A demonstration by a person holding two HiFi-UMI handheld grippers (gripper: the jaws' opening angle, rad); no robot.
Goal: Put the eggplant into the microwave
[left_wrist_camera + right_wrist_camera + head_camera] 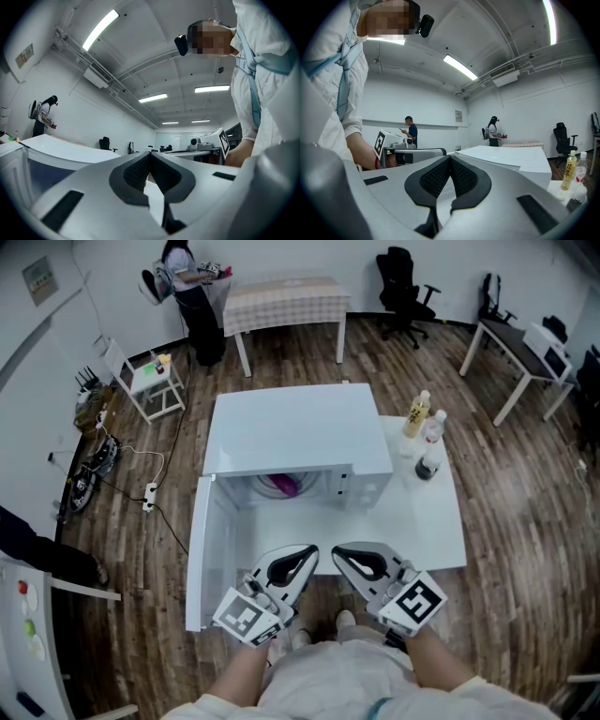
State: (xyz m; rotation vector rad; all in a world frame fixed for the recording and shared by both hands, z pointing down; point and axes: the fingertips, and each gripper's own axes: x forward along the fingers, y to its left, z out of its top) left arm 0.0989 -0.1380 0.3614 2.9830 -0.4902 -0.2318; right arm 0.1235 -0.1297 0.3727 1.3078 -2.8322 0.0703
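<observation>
Left claw [149, 154] closed, empty, right claw [450, 158] closed, empty, eggplant [281, 485] inside microwave [281, 432]

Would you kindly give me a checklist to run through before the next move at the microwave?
1. Purple eggplant inside the white microwave: ok.
2. Microwave door shut: not ok, it stands open at the left.
3. Left gripper empty, jaws together: ok.
4. Right gripper empty, jaws together: ok.
5. Bottles out of the door's path: ok, they stand right of the microwave.
</observation>
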